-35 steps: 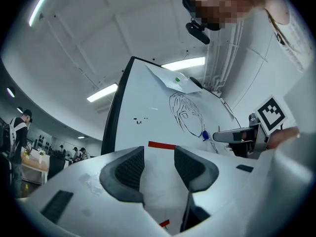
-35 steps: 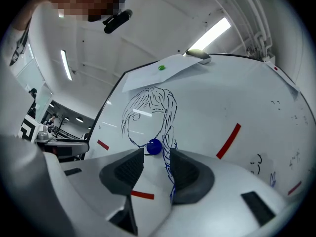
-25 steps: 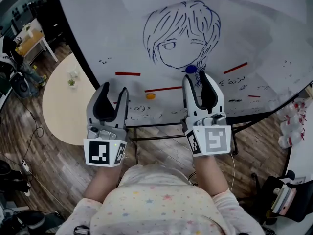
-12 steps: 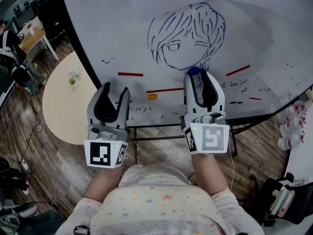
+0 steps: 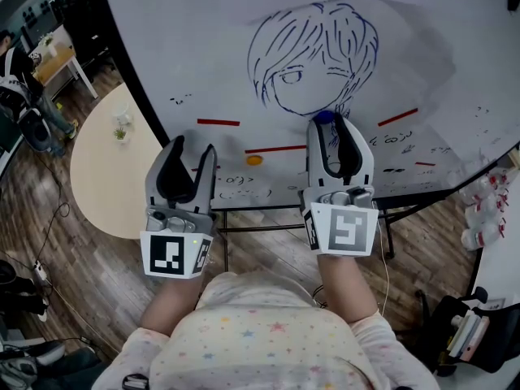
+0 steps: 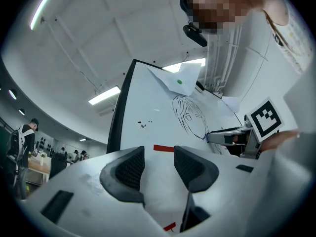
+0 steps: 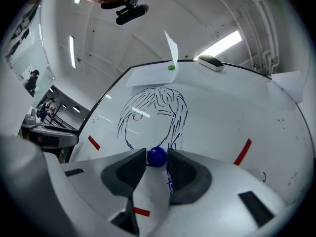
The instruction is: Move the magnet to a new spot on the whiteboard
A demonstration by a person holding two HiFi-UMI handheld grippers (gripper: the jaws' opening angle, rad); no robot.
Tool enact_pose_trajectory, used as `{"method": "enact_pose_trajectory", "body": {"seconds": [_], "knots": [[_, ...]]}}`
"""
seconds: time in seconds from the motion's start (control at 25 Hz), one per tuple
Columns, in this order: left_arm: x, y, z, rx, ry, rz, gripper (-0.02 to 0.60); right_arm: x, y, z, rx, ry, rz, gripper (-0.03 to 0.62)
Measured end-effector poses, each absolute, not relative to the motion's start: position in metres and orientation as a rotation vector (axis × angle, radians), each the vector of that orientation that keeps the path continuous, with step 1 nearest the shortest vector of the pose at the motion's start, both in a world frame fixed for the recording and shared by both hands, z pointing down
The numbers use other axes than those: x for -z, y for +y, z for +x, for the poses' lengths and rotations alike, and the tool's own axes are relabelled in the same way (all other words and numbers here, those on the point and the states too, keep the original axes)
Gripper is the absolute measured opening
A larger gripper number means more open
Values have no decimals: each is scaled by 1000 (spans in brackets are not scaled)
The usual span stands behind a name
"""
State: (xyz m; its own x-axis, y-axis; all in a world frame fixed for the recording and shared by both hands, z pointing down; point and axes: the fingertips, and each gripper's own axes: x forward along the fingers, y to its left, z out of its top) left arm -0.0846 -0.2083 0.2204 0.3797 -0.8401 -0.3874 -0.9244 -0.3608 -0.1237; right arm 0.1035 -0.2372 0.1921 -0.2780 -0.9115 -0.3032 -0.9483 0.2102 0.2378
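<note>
Blue magnet [image 7: 157, 157] pinched by right tool [image 7: 156, 160] against whiteboard [image 7: 222, 117] — left tool [image 6: 158, 156] spread, empty.

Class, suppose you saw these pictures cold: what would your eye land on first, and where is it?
The blue-ink face drawing dominates the whiteboard. Just below it, a blue magnet sits gripped at the tip of the right tool, while the left tool hangs open and empty to its left.
</note>
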Motion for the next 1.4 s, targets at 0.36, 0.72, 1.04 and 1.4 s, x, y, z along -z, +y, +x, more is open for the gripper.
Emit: {"method": "enact_pose_trajectory", "body": {"seconds": [0.36,0.72,1.04,1.4], "knots": [[-224,-209,-85,-377,1546,-2339,162,-193,-239,103,-637,2342,-1881,124],[-226,-209,-86,-376,1546,-2348,160,-192,-238,103,-604,2350,-1869,123],[-229,-207,-87,-378,1549,-2358,158,-176,-226,101,-644,2313,-1837,123],[-233,-202,-86,-378,1550,-2372,156,-180,-221,106,-599,2312,-1838,123]]}}
